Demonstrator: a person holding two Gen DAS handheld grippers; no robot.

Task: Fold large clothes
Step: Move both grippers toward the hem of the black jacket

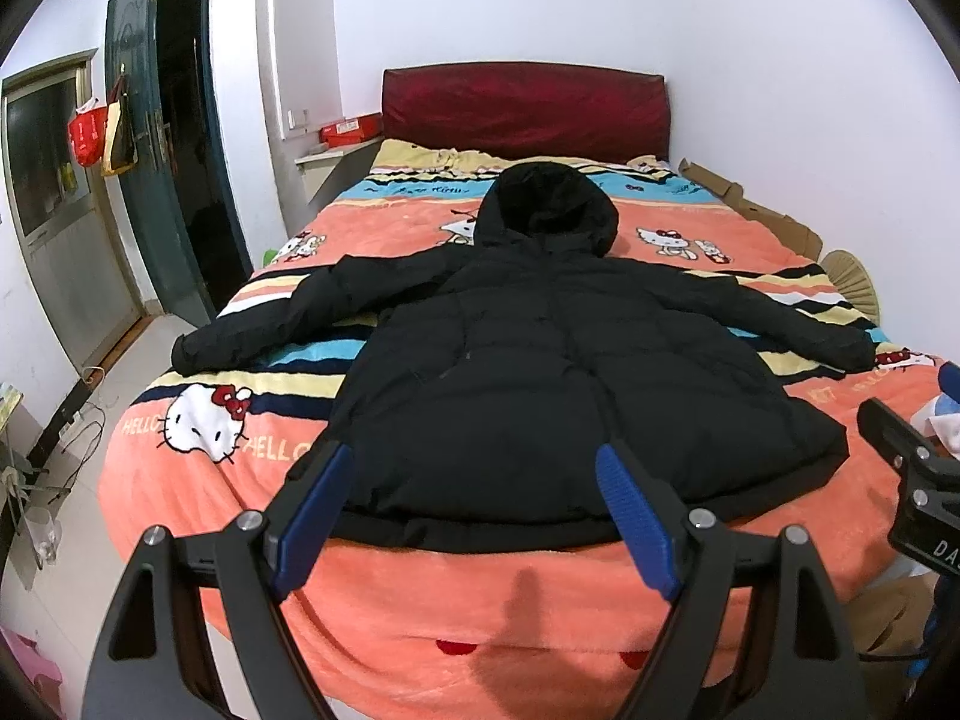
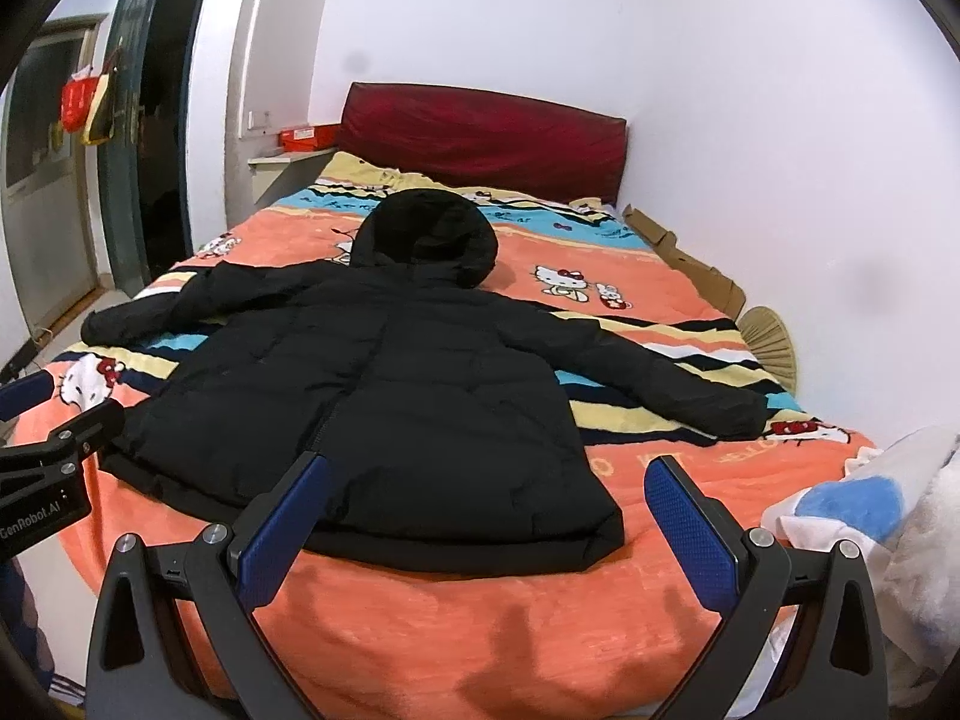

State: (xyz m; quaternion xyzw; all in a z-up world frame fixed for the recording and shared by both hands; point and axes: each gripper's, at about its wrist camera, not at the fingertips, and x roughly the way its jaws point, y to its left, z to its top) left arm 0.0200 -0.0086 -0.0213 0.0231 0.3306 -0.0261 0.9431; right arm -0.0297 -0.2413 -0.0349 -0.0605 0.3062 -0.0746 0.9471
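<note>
A black hooded puffer jacket (image 1: 540, 372) lies flat on the bed, hood toward the headboard, both sleeves spread out to the sides. It also shows in the right wrist view (image 2: 390, 384). My left gripper (image 1: 474, 459) is open and empty, hovering above the jacket's hem near the foot of the bed. My right gripper (image 2: 486, 471) is open and empty, above the hem's right corner. The right gripper's body shows at the right edge of the left wrist view (image 1: 918, 468).
The bed has an orange Hello Kitty blanket (image 1: 420, 612) and a dark red headboard (image 1: 525, 108). A white wall runs along the bed's right side (image 2: 810, 180). Cardboard pieces (image 2: 690, 264) lie by that wall. A white and blue cloth (image 2: 870, 510) sits at the right. A doorway (image 1: 186, 120) is at left.
</note>
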